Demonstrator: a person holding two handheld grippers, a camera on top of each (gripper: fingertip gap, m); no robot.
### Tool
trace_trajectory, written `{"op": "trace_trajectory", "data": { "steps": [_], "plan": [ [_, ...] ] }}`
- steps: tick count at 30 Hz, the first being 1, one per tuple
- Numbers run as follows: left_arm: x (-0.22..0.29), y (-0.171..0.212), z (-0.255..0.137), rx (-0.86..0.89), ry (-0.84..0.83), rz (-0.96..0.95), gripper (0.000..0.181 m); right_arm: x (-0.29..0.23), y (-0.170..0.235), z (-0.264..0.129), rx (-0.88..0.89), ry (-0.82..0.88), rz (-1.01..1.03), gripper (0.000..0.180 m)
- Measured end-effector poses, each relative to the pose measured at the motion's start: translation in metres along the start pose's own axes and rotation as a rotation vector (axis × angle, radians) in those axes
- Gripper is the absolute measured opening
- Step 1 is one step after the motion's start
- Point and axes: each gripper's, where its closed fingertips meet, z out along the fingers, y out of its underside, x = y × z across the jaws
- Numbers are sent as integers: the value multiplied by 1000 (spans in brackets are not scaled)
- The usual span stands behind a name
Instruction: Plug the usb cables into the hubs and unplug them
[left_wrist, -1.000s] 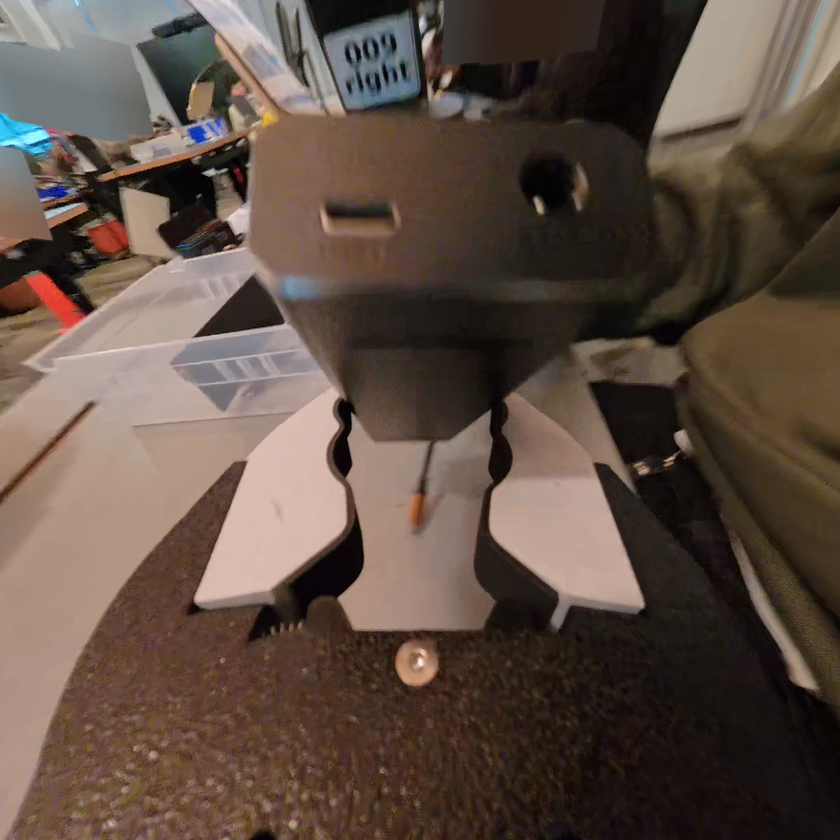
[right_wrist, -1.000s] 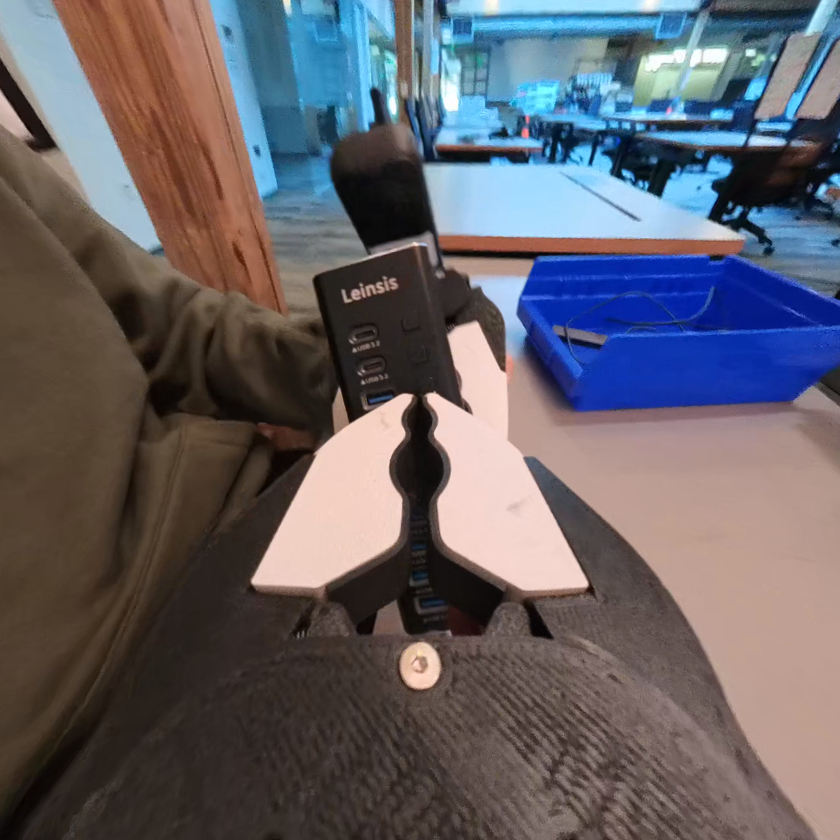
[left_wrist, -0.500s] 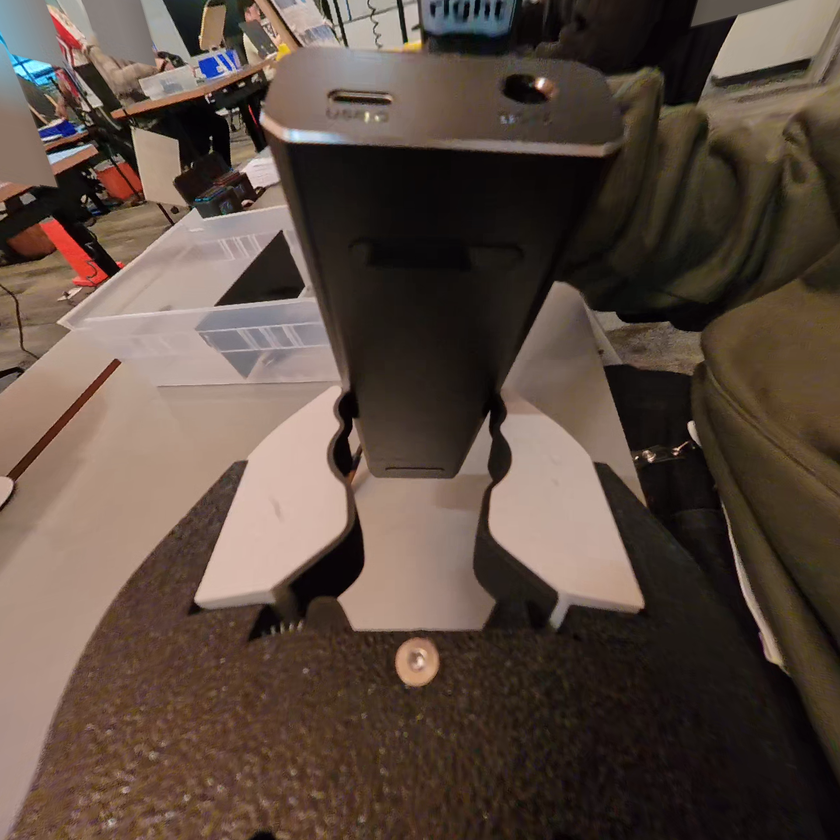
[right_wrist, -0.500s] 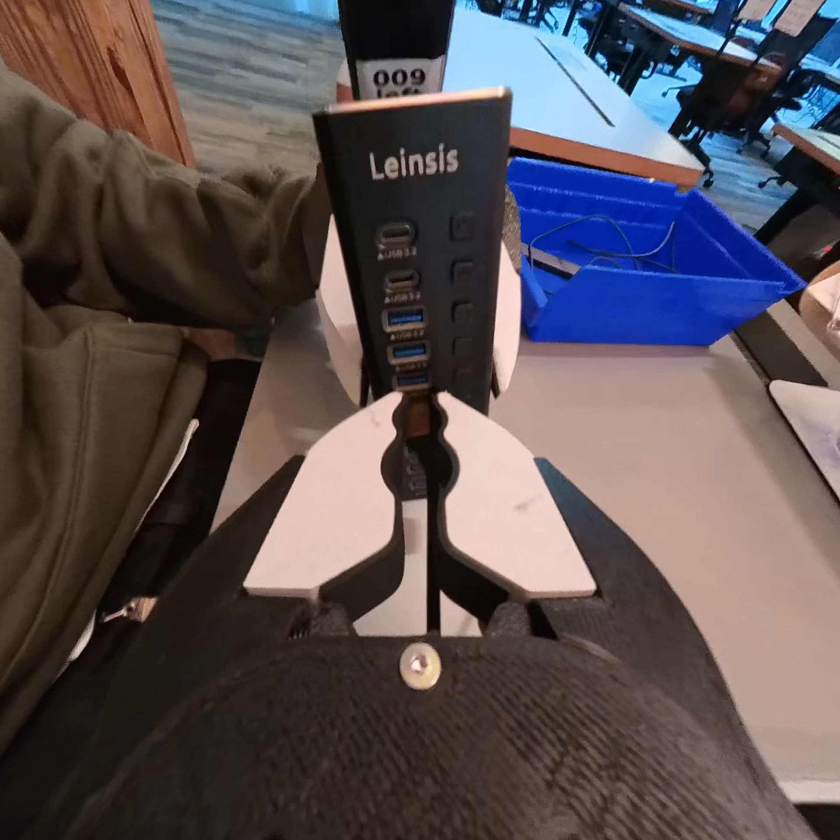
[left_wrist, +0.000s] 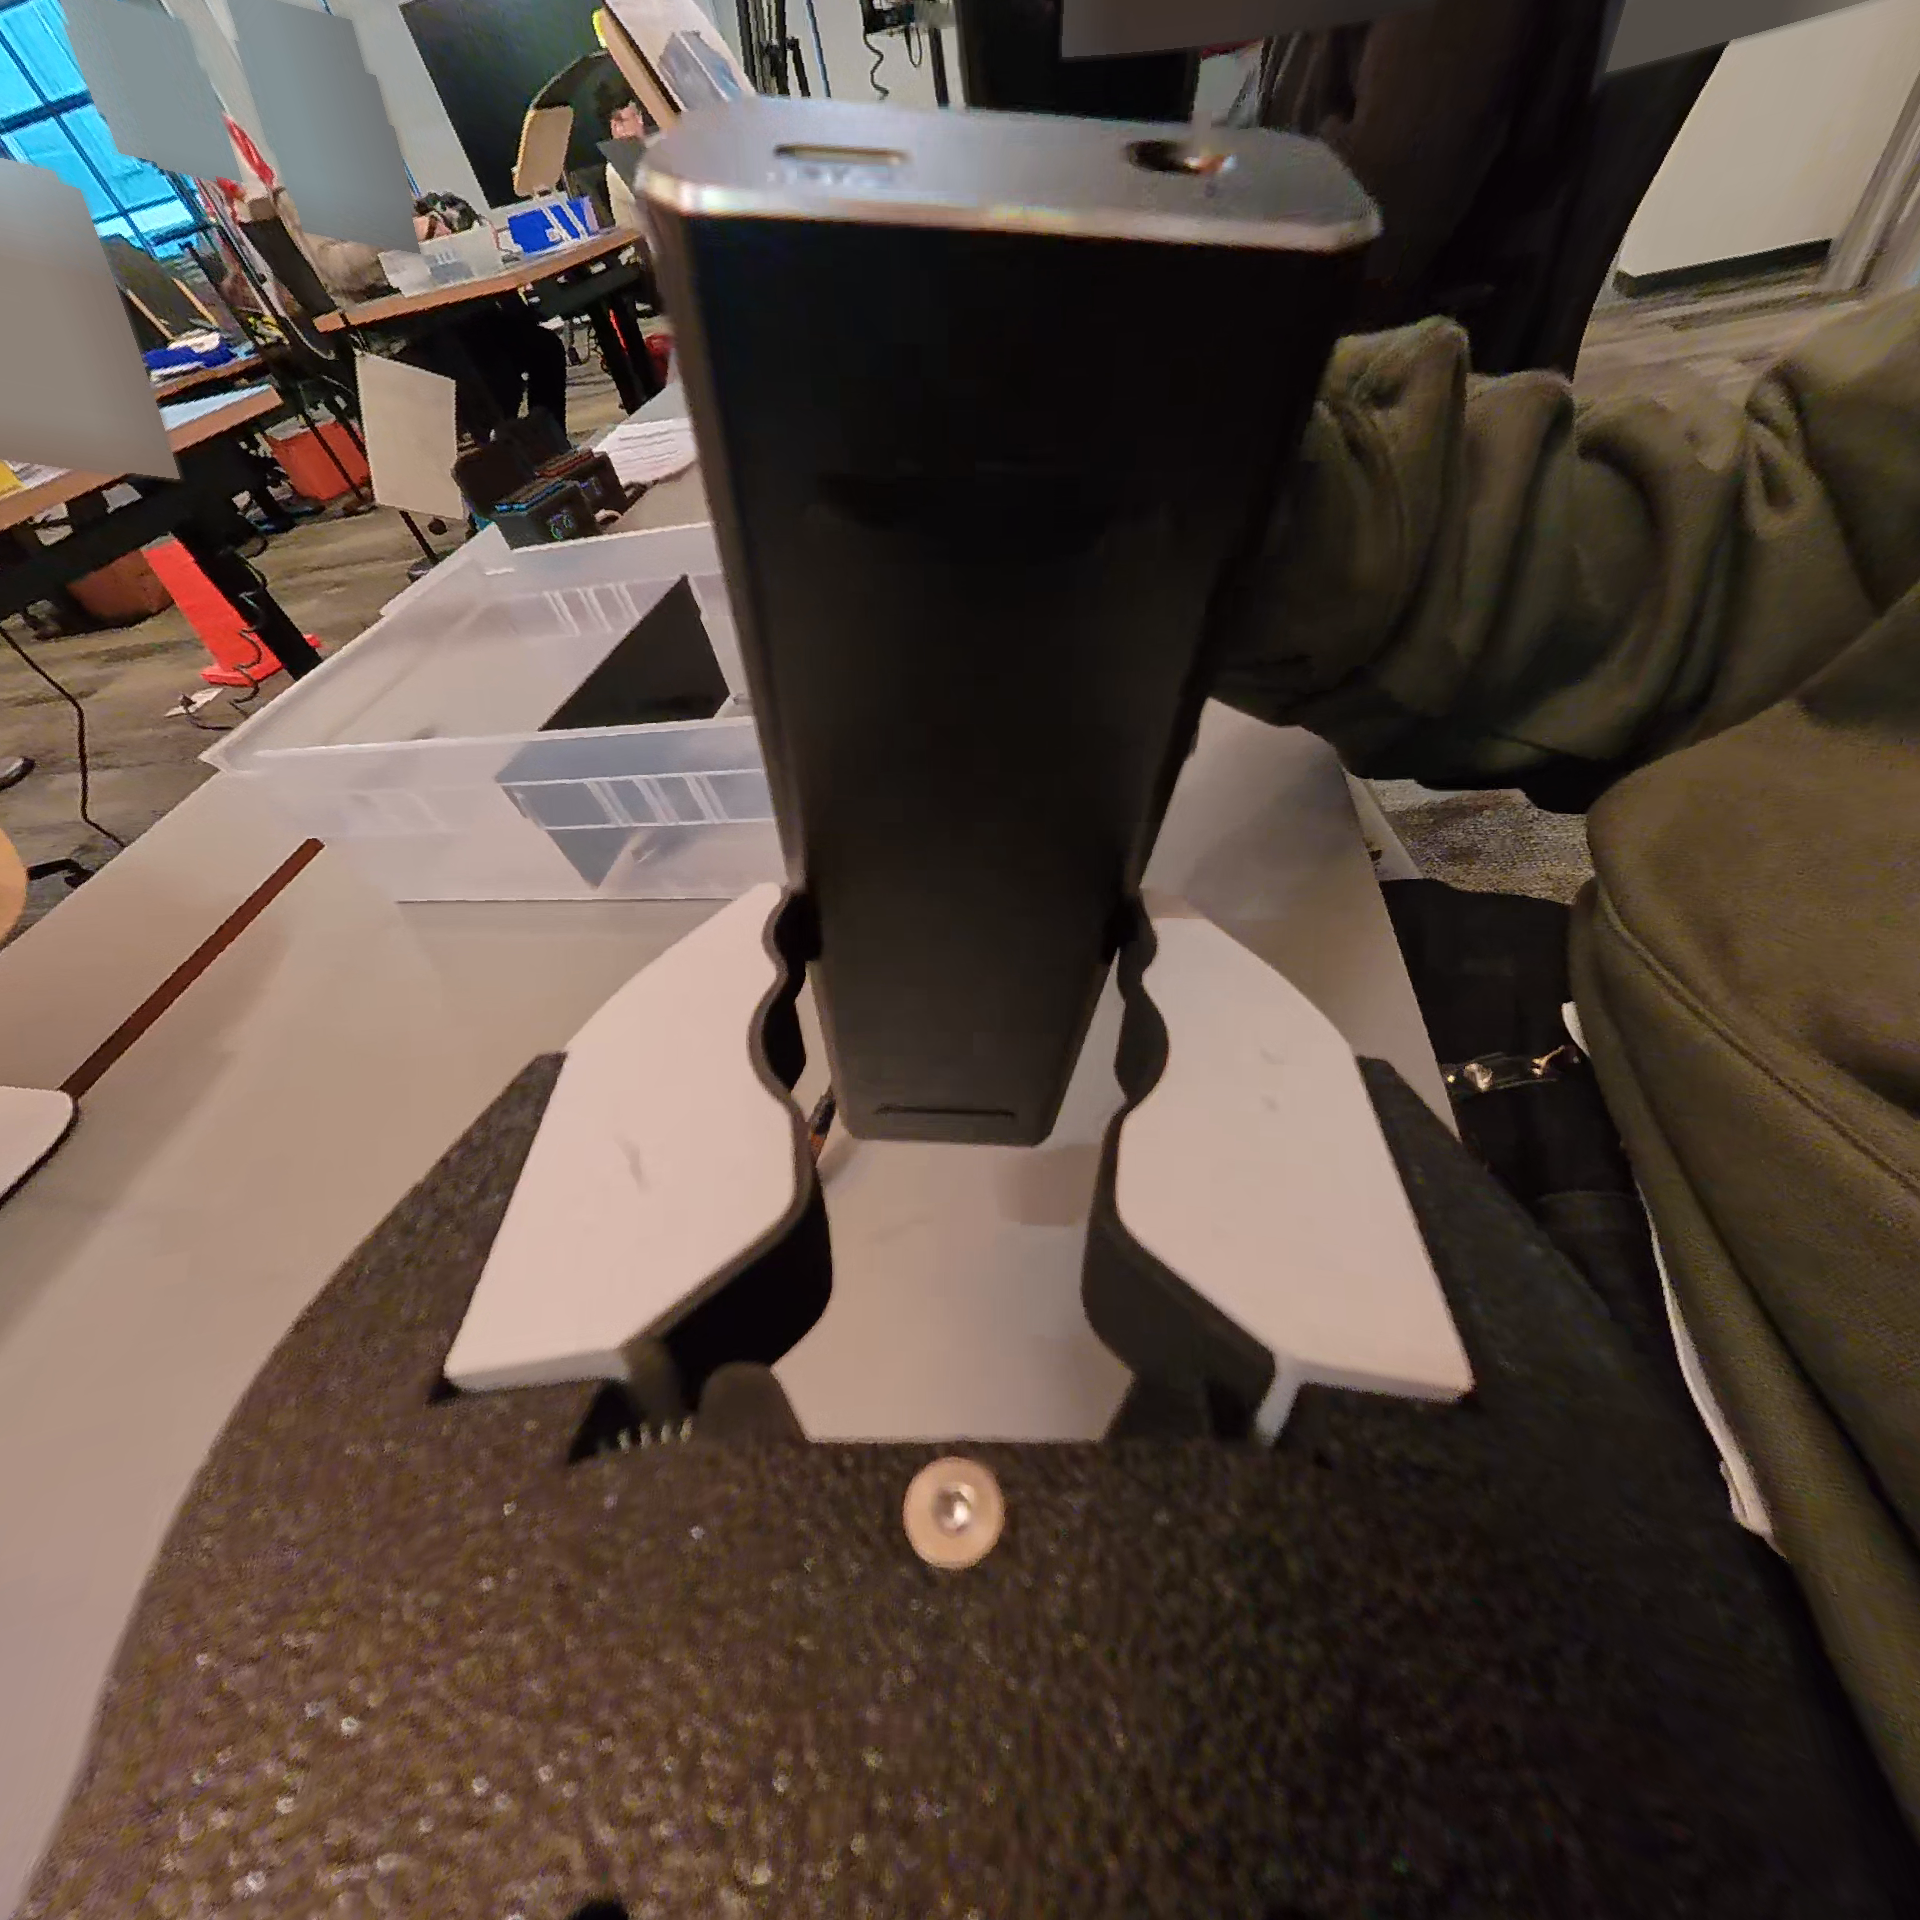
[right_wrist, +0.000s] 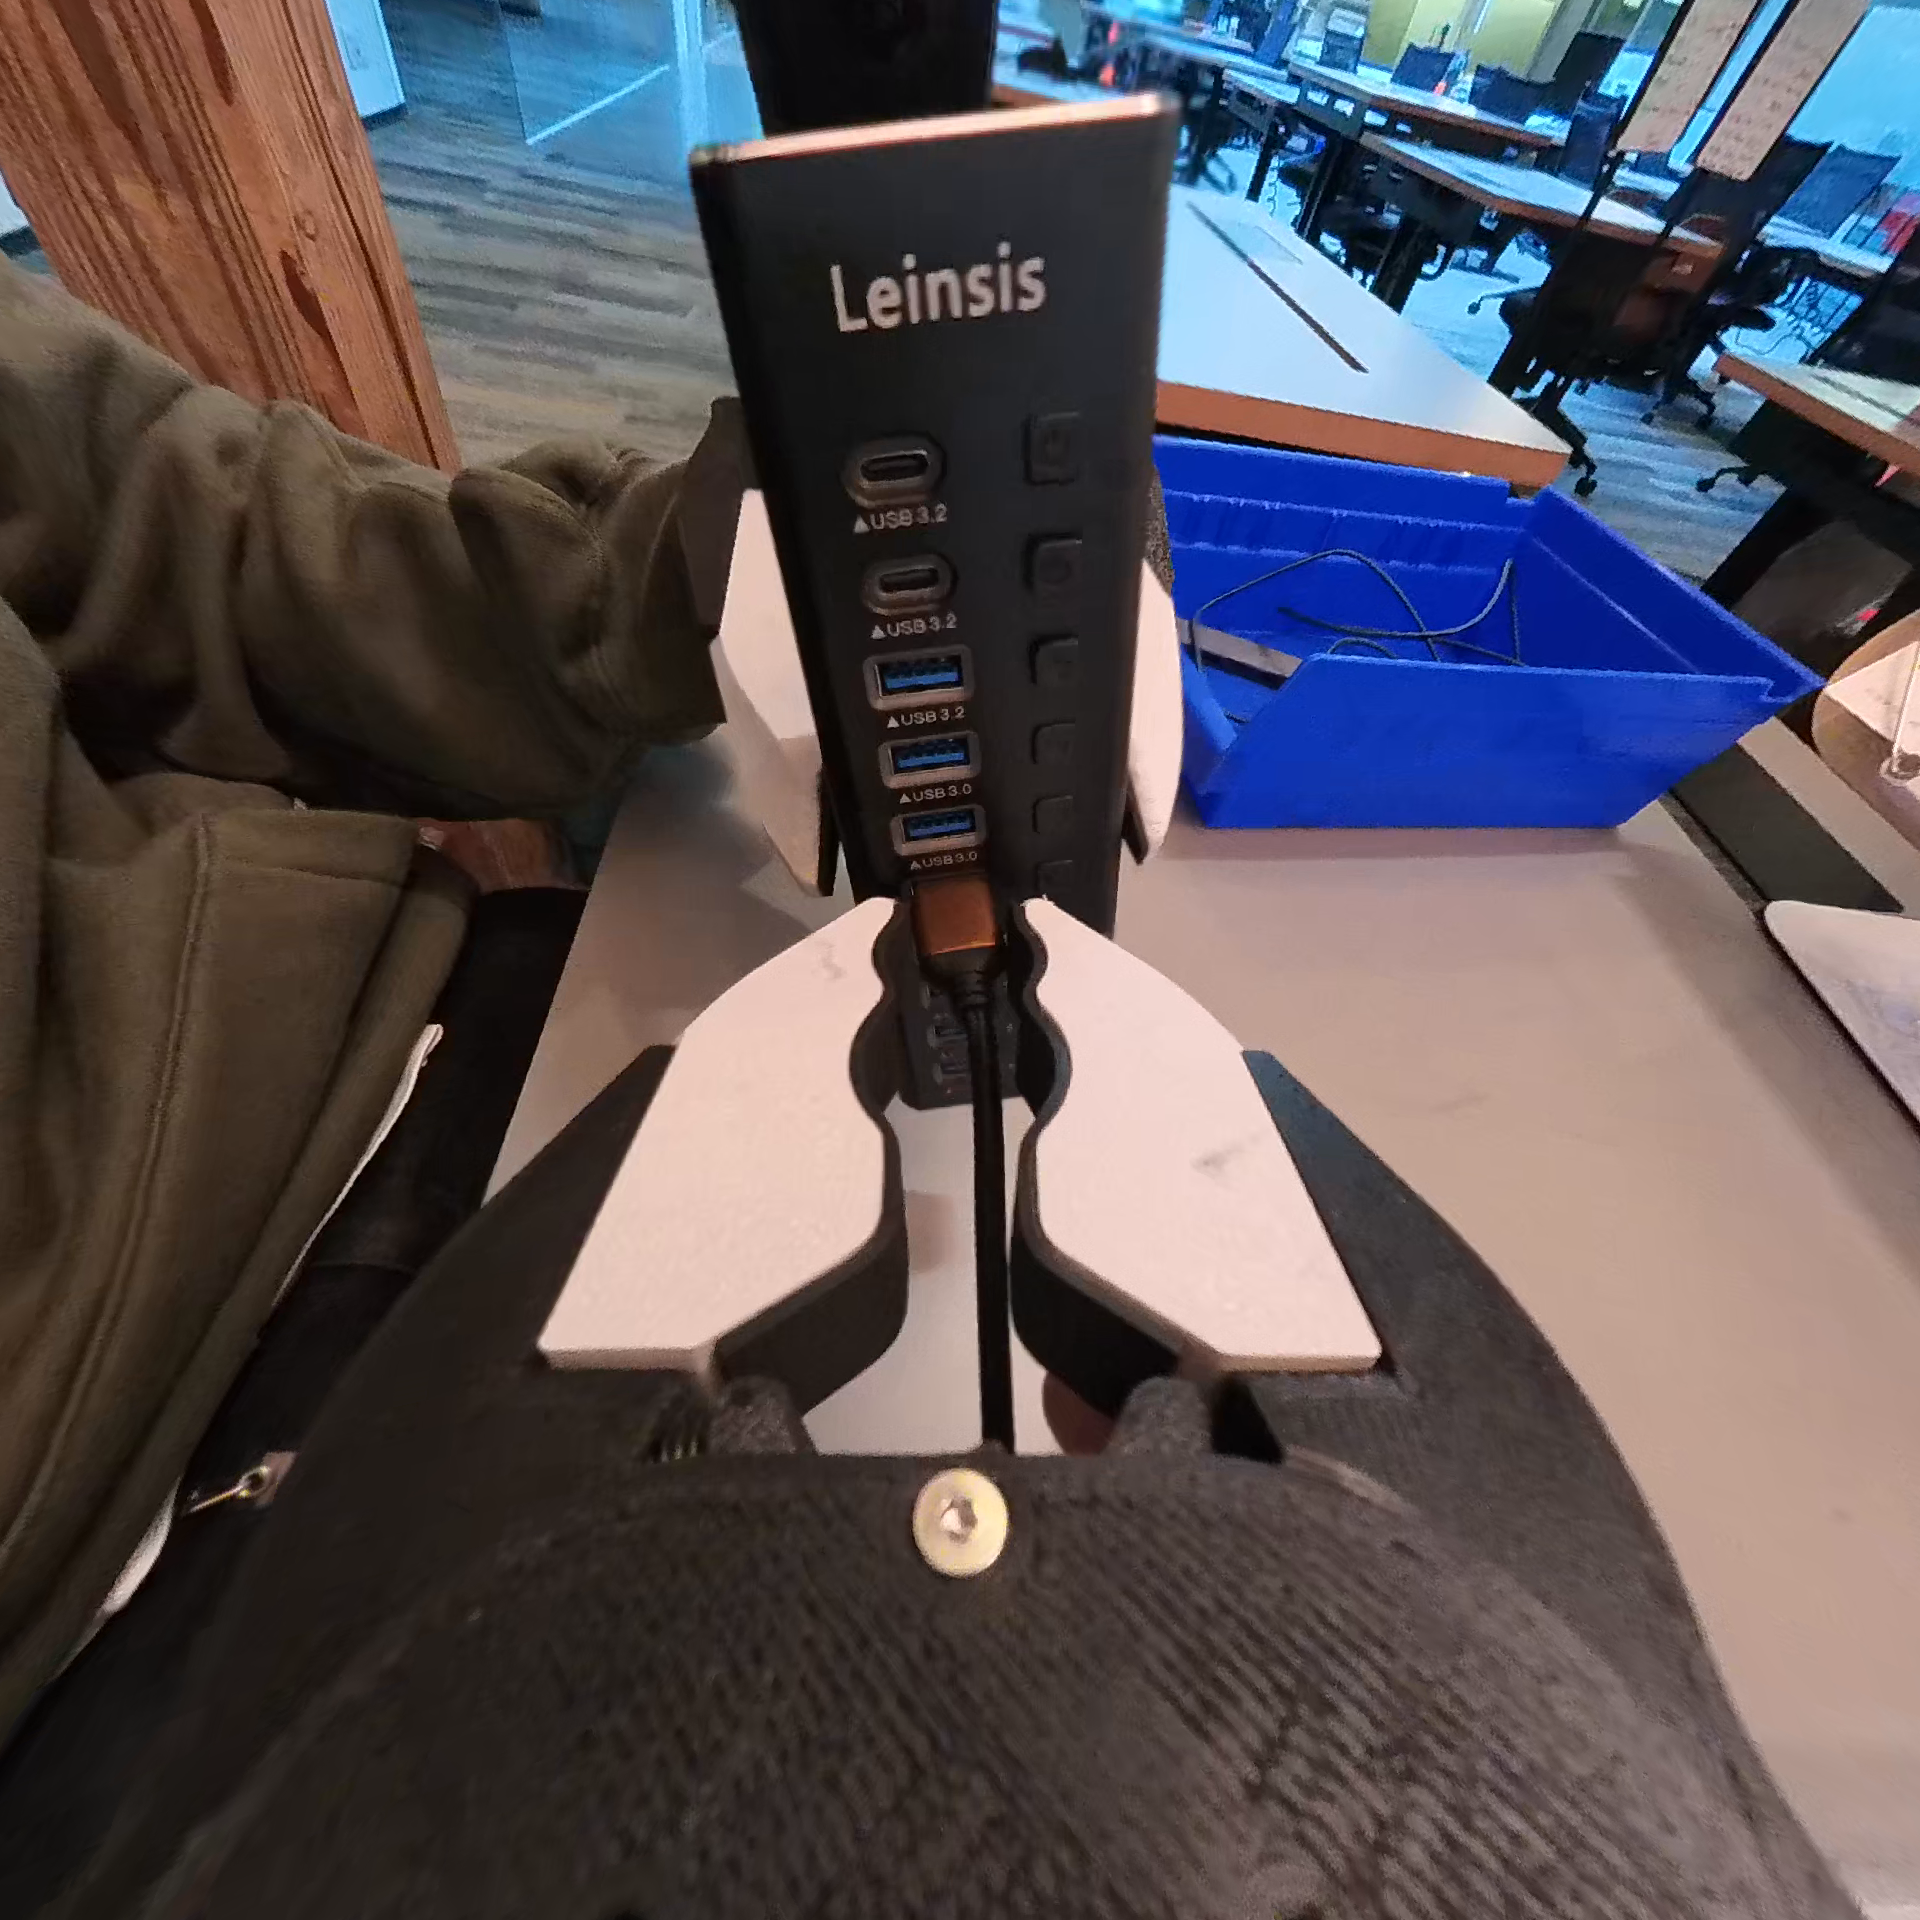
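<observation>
Left tool (left_wrist: 956, 997) grasps the hub (left_wrist: 987, 623) upright. Right tool (right_wrist: 961, 935) pinches the plug (right_wrist: 951, 920), centre frame, aligned with a lower port; cable (right_wrist: 992, 1247) trails down-frame.

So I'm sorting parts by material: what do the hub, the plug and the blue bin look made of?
Hub: black matte casing, probably anodised metal, since its top edge glints; could be plastic.
Plug: copper-toned shell with a metallic sheen, on a black, seemingly rubbery cable.
Blue bin: moulded plastic, uniform colour, slightly glossy.
</observation>
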Motion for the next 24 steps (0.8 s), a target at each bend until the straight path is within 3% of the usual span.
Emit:
{"op": "trace_trajectory", "data": {
  "steps": [4,8,16,24],
  "plan": [
    [-1,-8,-5,77,13,-33,57,-2,3,10,-1,-18,-11,16],
    [-5,-5,-10,48,-11,-6,57,-1,8,25,3,14,-34,16],
    [-2,-8,-16,99,22,-15,57,-2,0,21,17,25,-86,16],
    [-2,-17,-16,177,-3,55,56,-3,-2,25,128,-10,-10,16]
  ]
}}
